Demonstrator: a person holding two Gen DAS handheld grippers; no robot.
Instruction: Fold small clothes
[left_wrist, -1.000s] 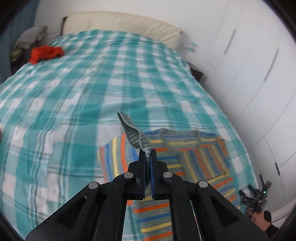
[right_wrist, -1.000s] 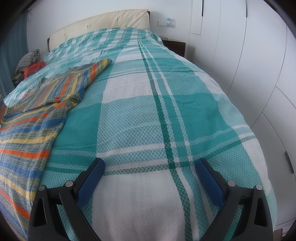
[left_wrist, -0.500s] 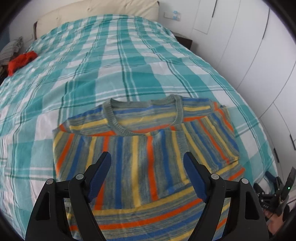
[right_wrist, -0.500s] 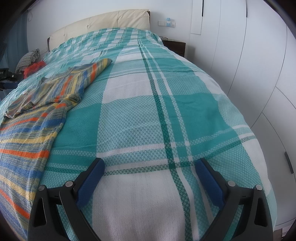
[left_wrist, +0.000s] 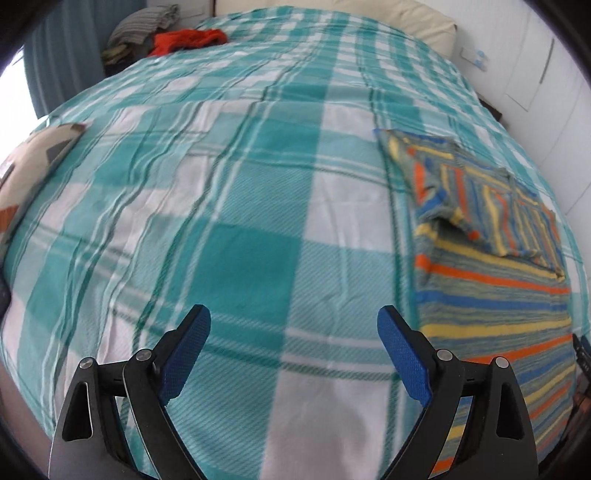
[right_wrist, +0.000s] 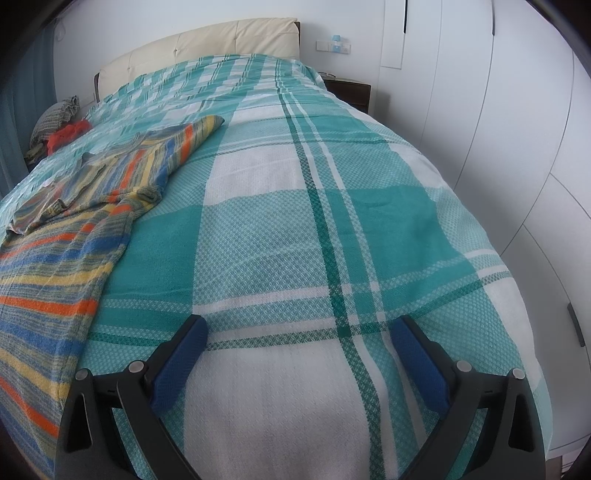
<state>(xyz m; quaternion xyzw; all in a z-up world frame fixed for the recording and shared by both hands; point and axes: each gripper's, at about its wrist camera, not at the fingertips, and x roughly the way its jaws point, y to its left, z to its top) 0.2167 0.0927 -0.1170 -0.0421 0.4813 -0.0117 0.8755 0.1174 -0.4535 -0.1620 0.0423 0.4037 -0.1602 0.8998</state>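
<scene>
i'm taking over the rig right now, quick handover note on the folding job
Left tool: jaws opening, nothing between them, over bare blanket beside the sweater.
Right tool: open, empty, over bare blanket on the sweater's other side.
Striped sweater: lies on the teal plaid blanket, near the bed's foot. Both sleeves are folded in over the chest.
Red garment: on a pile at the bed's far corner, untouched.
Done: sleeve folds.
Left: probably fold the sweater's body in half, then do the other clothes.

striped sweater (left_wrist: 491, 295) cut by frame edge, patterned cushion (left_wrist: 26, 177) too
</scene>
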